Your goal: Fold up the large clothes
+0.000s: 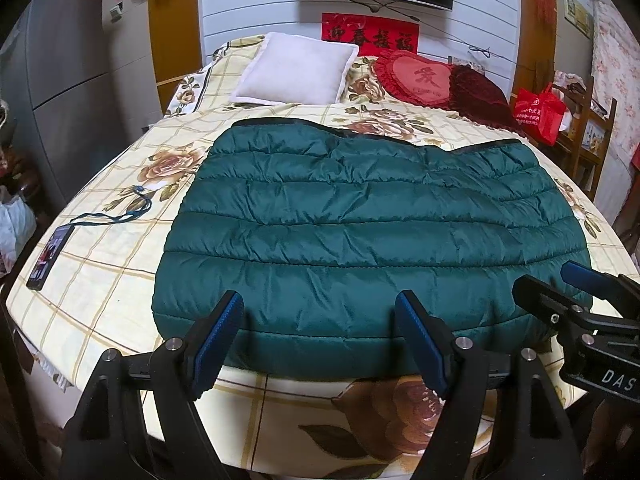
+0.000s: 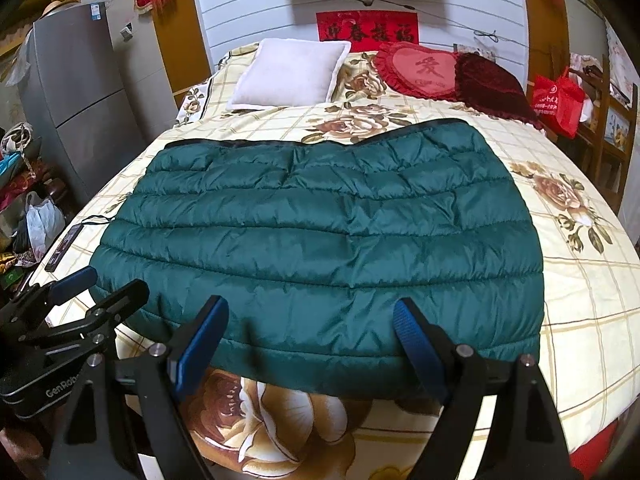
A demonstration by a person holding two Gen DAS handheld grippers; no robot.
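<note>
Floral bedspread point(image 1: 120, 280) fills both views, with bare cloth left and right of the green jacket point(image 1: 360, 232), which lies folded flat at centre, its near hem at the bed's 6 o'clock edge. White pillow point(image 1: 296, 70) sits at 11 o'clock, heart cushion point(image 1: 424, 78) at 1, phone point(image 1: 50, 256) at 9. Left gripper point(image 1: 320, 340) and right gripper point(image 2: 310, 340) hover spread wide over the hem, holding nothing.

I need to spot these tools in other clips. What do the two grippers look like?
Both match: black angular frames with silver pivot screws and two fingers faced with ribbed blue pads. The left gripper bears white "GenRob..." lettering in the right view; the right gripper shows "DAS" in the left view. No cables visible.
</note>
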